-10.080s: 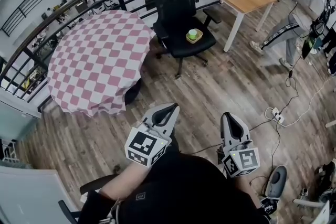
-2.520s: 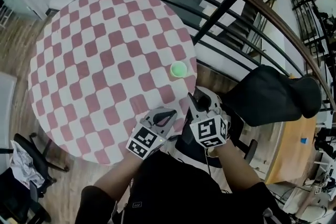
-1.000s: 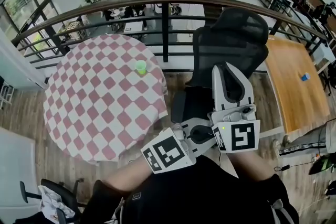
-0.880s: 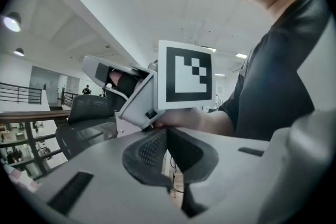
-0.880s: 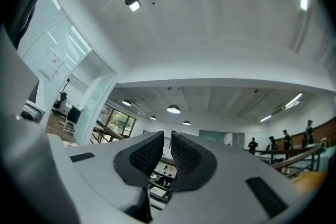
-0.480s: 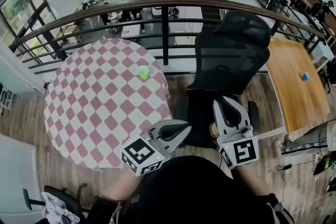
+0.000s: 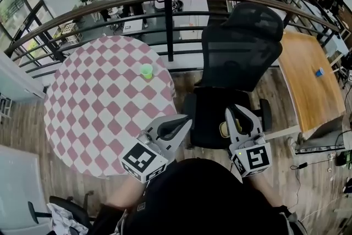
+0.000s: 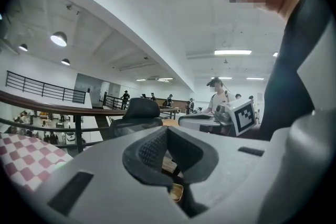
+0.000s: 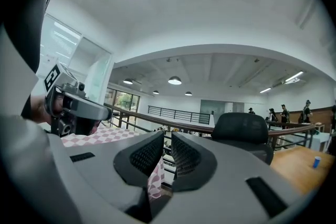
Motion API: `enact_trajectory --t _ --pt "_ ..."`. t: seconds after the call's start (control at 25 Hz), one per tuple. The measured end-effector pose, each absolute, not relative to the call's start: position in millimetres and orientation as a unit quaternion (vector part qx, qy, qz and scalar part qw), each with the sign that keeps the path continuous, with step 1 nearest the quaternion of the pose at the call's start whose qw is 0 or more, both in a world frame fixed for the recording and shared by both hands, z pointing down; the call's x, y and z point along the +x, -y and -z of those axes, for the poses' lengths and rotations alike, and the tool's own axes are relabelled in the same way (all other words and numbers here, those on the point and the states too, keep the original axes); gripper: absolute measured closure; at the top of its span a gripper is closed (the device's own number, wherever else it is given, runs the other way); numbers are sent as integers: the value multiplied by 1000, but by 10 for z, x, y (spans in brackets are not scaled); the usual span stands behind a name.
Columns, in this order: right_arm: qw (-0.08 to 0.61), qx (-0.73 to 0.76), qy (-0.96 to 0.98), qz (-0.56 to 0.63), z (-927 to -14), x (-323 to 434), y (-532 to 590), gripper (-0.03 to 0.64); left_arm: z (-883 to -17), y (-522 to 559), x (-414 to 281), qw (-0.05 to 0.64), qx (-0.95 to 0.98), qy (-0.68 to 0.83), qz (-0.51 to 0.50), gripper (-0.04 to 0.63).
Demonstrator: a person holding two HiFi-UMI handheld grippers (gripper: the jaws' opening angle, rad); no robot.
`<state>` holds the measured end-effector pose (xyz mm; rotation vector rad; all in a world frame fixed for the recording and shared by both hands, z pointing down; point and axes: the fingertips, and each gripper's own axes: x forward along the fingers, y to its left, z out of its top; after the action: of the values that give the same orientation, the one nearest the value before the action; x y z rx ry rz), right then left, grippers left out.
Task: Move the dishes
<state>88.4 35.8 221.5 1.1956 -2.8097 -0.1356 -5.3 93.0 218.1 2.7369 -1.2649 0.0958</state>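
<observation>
Head view: at upper left a small green cup [image 7: 146, 70] stands on the round pink-checked table [image 7: 82, 118]. The left gripper [image 7: 186, 120] is pressed together, empty. A yellow dish [image 7: 222, 130] sits on the black office chair [image 7: 206, 113]. The right gripper [image 7: 240, 109] is slightly spread, empty.

Head view: from high overhead, facing steeply down; checkered table [image 7: 104, 107] at frame left, black office chair [image 7: 236, 47] at upper centre, left gripper [image 7: 187, 118] and right gripper [image 7: 237, 109] close in at lower centre. Left gripper view: low, roughly level along own jaws, which fill the lower frame; chair small at centre left, table edge at lower left, right gripper at centre right. Right gripper view: likewise level; chair at right, table and left gripper at left; chair, table and railing [image 7: 110, 5] common to all three.
</observation>
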Motion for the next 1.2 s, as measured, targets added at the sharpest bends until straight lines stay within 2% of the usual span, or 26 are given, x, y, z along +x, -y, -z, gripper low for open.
enact_trajectory --t 0.28,0.64,0.88,1.2 --pt "64 404 912 21 -2433 973 -344 558 -2281 -839 -164 73 900 430 -24 595" --pt "133 466 875 -12 -3065 1604 -48 558 -2722 -519 17 113 904 411 -38 595" --pt "215 449 866 -42 -3934 2008 138 558 -3195 -88 430 144 895 421 -30 595" --pt "305 372 873 -83 -5416 2070 409 557 -4513 446 794 184 875 438 -89 595"
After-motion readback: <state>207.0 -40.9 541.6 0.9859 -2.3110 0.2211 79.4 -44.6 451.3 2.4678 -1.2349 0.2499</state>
